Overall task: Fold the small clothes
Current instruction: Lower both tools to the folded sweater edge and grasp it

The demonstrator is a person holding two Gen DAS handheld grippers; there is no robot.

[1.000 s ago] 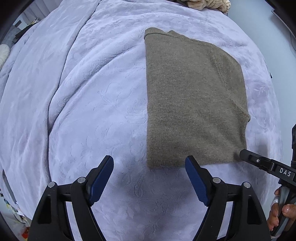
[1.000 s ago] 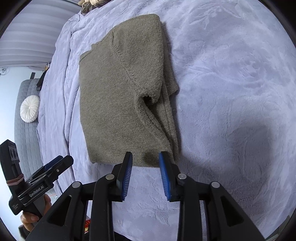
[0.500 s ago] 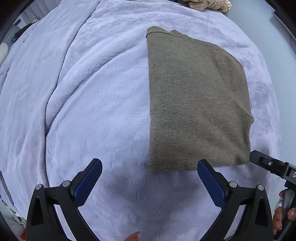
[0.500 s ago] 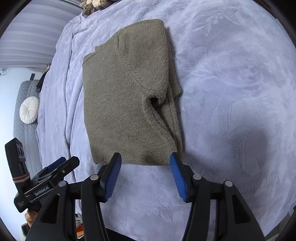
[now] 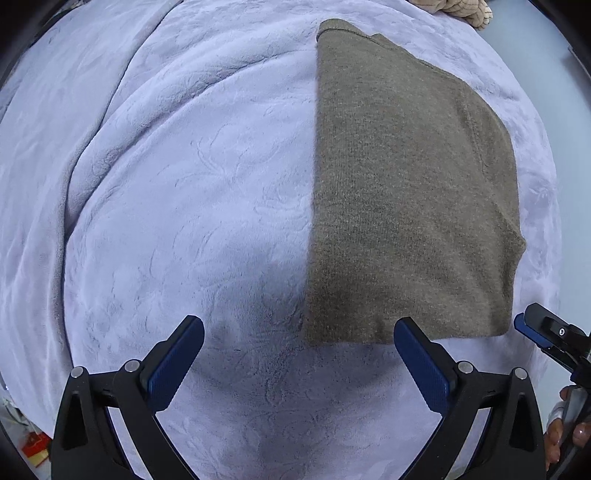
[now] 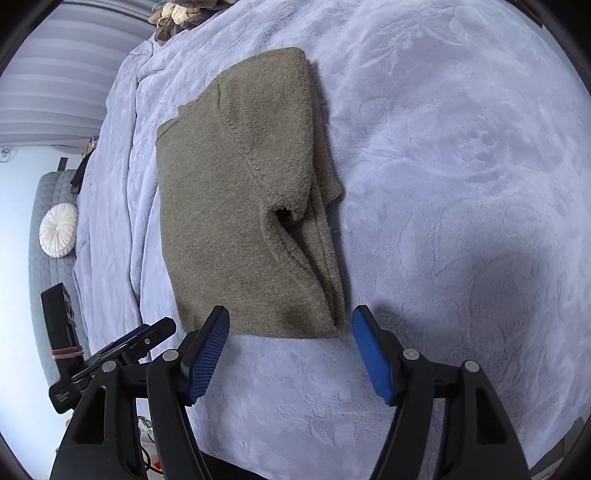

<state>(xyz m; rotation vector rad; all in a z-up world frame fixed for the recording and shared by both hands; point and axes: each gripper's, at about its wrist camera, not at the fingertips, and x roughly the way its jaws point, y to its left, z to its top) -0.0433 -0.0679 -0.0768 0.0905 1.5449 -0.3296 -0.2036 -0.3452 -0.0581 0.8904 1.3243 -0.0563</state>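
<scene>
An olive-brown knit sweater [image 5: 406, 192] lies folded into a long rectangle on a lavender plush blanket [image 5: 184, 184]. My left gripper [image 5: 299, 354] is open and empty, just short of the sweater's near left corner. My right gripper [image 6: 290, 343] is open and empty, its jaws straddling the near edge of the sweater [image 6: 243, 206], where folded layers and a sleeve opening show on the right side. The right gripper's tip shows in the left wrist view [image 5: 546, 332]; the left gripper shows in the right wrist view [image 6: 122, 347].
A beige knitted item [image 5: 458, 11] lies at the blanket's far edge. A grey quilted sofa with a round white cushion [image 6: 59, 229] stands off to the left of the bed. The blanket's edge [image 5: 62, 258] drops off on the left.
Both grippers have opened wider; the right went from nearly shut to wide open. Both have shifted slightly along the sweater's near edge. The sweater has not moved.
</scene>
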